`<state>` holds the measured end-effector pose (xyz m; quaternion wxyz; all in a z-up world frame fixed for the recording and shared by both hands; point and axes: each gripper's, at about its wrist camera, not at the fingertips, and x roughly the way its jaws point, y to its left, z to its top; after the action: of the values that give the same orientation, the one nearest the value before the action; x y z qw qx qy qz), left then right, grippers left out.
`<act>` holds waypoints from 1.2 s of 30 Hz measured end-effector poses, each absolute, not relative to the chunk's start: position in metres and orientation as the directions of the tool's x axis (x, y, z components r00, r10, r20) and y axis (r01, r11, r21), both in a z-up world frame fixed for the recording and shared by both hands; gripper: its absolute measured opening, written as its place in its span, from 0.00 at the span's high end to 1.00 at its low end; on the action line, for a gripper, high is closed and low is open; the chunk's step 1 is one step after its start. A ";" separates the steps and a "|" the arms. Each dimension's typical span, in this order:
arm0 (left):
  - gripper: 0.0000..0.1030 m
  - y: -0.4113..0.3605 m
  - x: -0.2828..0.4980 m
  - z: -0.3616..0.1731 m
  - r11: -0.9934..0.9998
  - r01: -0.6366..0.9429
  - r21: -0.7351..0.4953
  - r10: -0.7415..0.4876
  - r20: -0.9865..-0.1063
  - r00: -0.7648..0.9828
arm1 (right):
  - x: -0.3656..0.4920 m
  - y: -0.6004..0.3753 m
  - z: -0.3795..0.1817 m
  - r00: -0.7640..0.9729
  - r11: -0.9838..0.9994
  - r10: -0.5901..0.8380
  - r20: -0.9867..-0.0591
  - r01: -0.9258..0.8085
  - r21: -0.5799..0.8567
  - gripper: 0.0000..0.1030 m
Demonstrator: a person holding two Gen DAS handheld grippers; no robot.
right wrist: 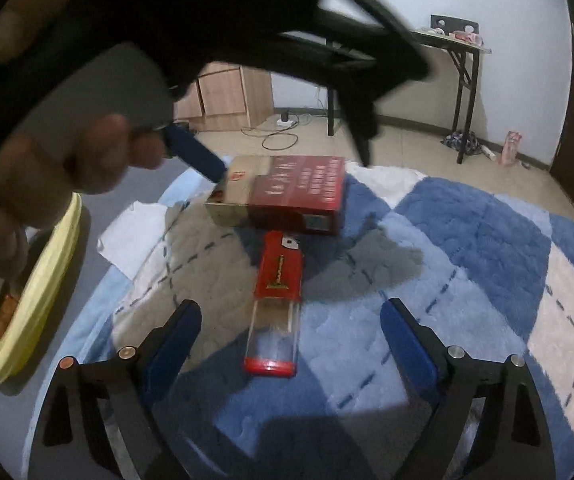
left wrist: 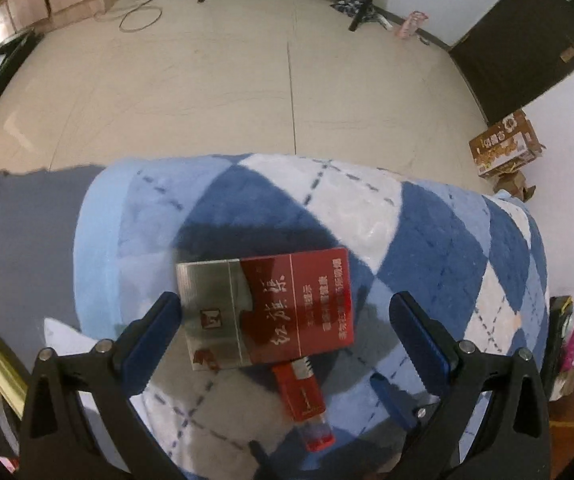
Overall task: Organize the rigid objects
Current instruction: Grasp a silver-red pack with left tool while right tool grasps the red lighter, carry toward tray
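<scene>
A red-and-silver cigarette pack (left wrist: 265, 312) lies flat on the blue-and-white checked blanket (left wrist: 447, 240), with a red lighter (left wrist: 303, 396) just beside its near edge. The left hand-held gripper (left wrist: 283, 332) hangs over the pack, fingers spread to either side. The right hand-held gripper (right wrist: 289, 336) is also spread wide, the lighter lying between its fingers, untouched.

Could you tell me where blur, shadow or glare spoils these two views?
Right wrist view: the hand and left gripper are dark and motion-blurred, and shadow falls around the lighter. Left wrist view: sharp, with shadow across the cigarette pack and fisheye bending of the floor edges.
</scene>
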<state>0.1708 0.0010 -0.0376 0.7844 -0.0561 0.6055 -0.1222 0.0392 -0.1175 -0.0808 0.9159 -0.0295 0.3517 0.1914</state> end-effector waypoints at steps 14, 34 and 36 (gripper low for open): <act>0.13 0.043 0.160 -0.022 0.933 0.044 -0.357 -0.354 -0.892 0.282 | 0.039 -0.121 -0.079 0.694 0.921 0.351 -0.629 -0.375 0.100 0.79; 0.13 0.315 -0.006 0.091 0.981 -0.122 -0.148 -0.062 -0.849 0.525 | -0.024 -0.055 0.023 0.543 0.734 0.620 -0.566 -0.657 0.174 0.78; 0.13 0.329 -0.018 0.074 0.973 -0.167 -0.158 -0.052 -0.860 0.508 | -0.026 -0.021 0.035 0.497 0.682 0.644 -0.582 -0.717 0.142 0.78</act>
<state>-0.0181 0.3292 0.0736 0.8614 -0.1107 0.4946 0.0334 -0.0259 -0.0205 0.0350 0.8631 -0.0594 0.3100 0.3942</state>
